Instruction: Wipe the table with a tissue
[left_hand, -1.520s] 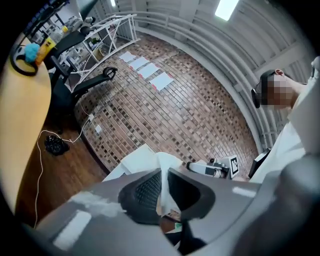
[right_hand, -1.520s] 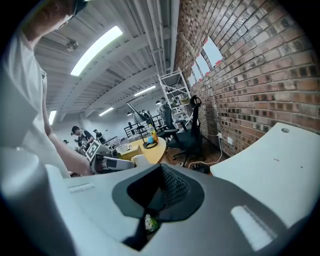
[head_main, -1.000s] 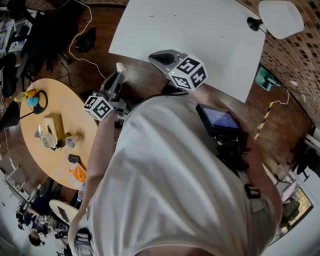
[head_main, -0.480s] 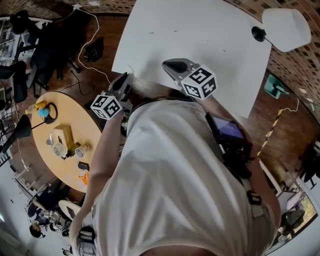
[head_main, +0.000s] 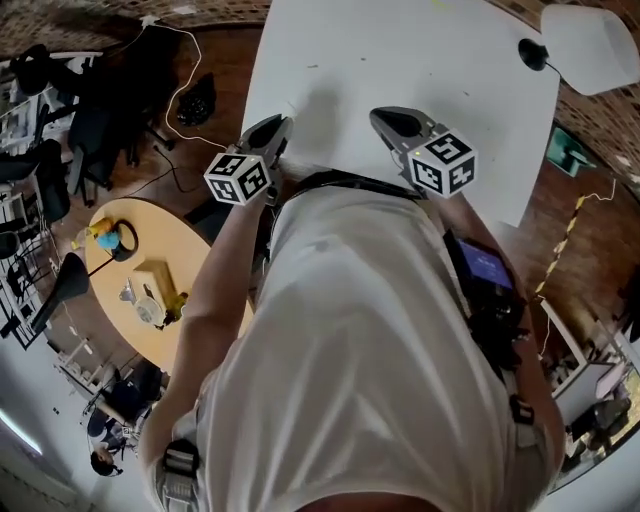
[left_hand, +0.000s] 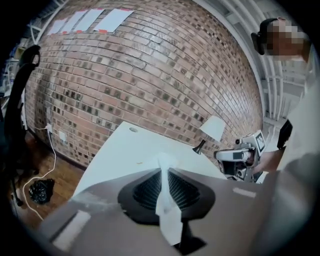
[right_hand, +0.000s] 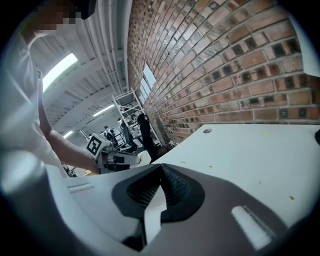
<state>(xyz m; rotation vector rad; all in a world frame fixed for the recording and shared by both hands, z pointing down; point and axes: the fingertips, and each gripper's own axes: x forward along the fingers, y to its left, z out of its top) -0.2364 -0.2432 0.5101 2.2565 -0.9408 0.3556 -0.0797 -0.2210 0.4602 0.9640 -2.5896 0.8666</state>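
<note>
**A:** Where you lean over the near edge of the white rectangular table (head_main: 400, 60), your left gripper (left_hand: 164, 171) is clenched on a crumpled strip of white tissue (left_hand: 168, 215); the tissue pokes out past the jaw tips and trails back toward the camera, at lower centre of the left gripper view.

**B:** Your right gripper (right_hand: 161, 169) is closed as well; a smooth white strip (right_hand: 152, 210) sits pinched between its dark ribbed pads, though whether that is tissue too I cannot tell.

**A:** From your head view, both tools sit just above centre frame, well apart, tips pointing toward the top edge; each carries its marker cube at the back, and your white shirt (head_main: 350, 350) fills the lower half.

**B:** The tissue is up in the left jaws over the table's near edge; I cannot see it touching the tabletop.

**A:** At upper right of your head view a white-shaded desk lamp on a black base (head_main: 590, 35) stands at the far corner; at the left, lower down, a round pale wooden table (head_main: 175, 245) holds small clutter.

**B:** Behind the white table, a red brick wall (left_hand: 140, 75) fills the upper part of your left gripper view.
</note>
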